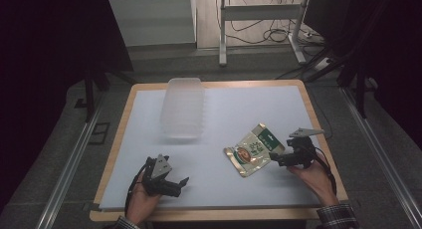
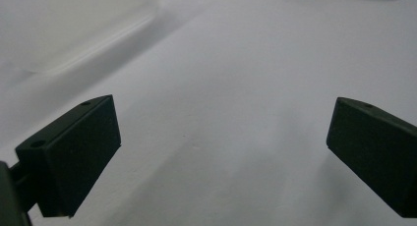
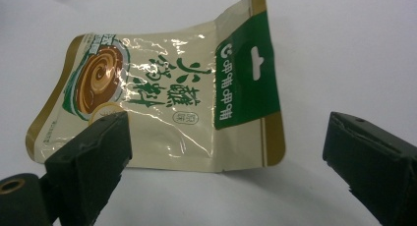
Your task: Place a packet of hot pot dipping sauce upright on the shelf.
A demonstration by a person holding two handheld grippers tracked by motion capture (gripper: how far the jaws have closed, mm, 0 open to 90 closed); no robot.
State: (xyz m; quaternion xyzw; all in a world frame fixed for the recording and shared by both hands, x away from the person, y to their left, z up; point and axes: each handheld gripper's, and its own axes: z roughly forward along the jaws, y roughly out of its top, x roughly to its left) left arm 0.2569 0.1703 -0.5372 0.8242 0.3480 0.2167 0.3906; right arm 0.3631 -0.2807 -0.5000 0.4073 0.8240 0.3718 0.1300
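Observation:
A cream and green food pouch (image 1: pixel 253 149) lies flat on the white table sheet (image 1: pixel 219 184), right of centre. My right gripper (image 1: pixel 275 158) sits just at the pouch's right edge, held by a hand. In the right gripper view its jaws stand wide apart with the pouch (image 3: pixel 172 98) lying just ahead of them, its near edge between the tips, untouched. My left gripper (image 1: pixel 183 181) rests near the front left of the sheet, held by the other hand. Its jaws are spread over bare white surface (image 2: pixel 221 137) with nothing between them.
A clear plastic container (image 1: pixel 182 107) stands at the back centre of the sheet; its blurred wall (image 2: pixel 74 29) shows in the left gripper view. The wooden table edge (image 1: pixel 318 124) frames the sheet. A metal frame and cables (image 1: pixel 259 20) are on the floor beyond.

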